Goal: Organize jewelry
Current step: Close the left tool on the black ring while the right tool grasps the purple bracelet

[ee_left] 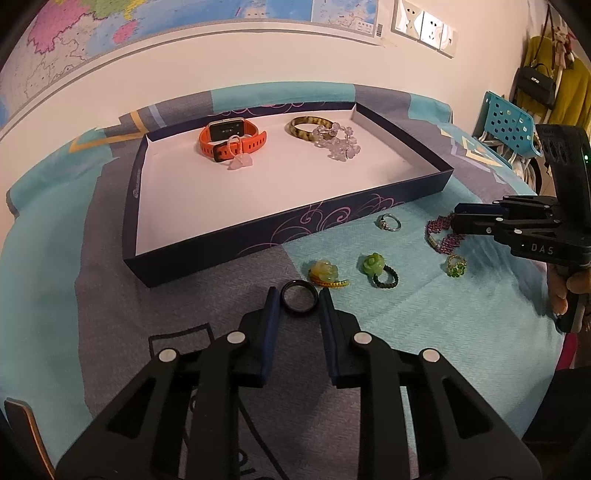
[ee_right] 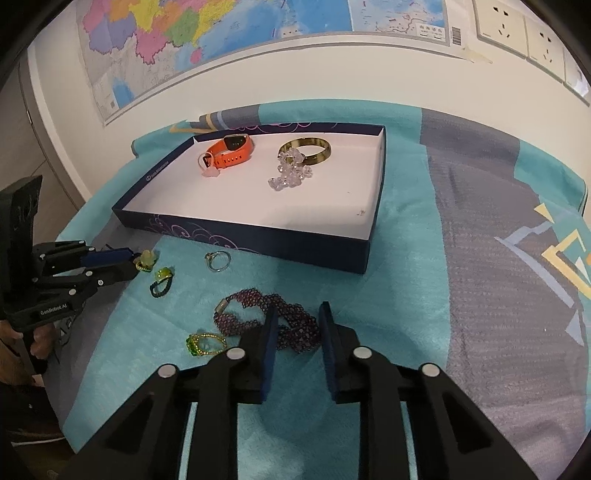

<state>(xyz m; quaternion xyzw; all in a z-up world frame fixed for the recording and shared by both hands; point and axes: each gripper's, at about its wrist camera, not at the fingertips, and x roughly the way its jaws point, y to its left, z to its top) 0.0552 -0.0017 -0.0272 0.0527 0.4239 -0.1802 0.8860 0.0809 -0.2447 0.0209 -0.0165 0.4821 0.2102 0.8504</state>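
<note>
A dark blue tray (ee_left: 258, 236) (ee_right: 258, 240) holds an orange watch (ee_left: 231, 142) (ee_right: 231, 151), a brown bangle (ee_left: 306, 127) (ee_right: 306, 149) and a clear bead bracelet (ee_left: 340, 146) (ee_right: 291, 171). On the cloth lie a black ring (ee_left: 298, 294), two jade flower rings (ee_left: 325, 273) (ee_left: 376, 269), a silver ring (ee_left: 388, 222) (ee_right: 218, 260), a green bead ring (ee_left: 455, 265) (ee_right: 205, 344) and a purple bead bracelet (ee_left: 441, 236) (ee_right: 258, 314). My left gripper (ee_left: 298, 299) is open with the black ring between its fingertips. My right gripper (ee_right: 298, 317) is open over the purple bracelet.
The table is covered by a teal and grey cloth (ee_left: 424, 314) (ee_right: 461, 258). A map hangs on the wall behind (ee_right: 221, 33). A blue perforated chair (ee_left: 506, 122) and hanging clothes stand at the far right.
</note>
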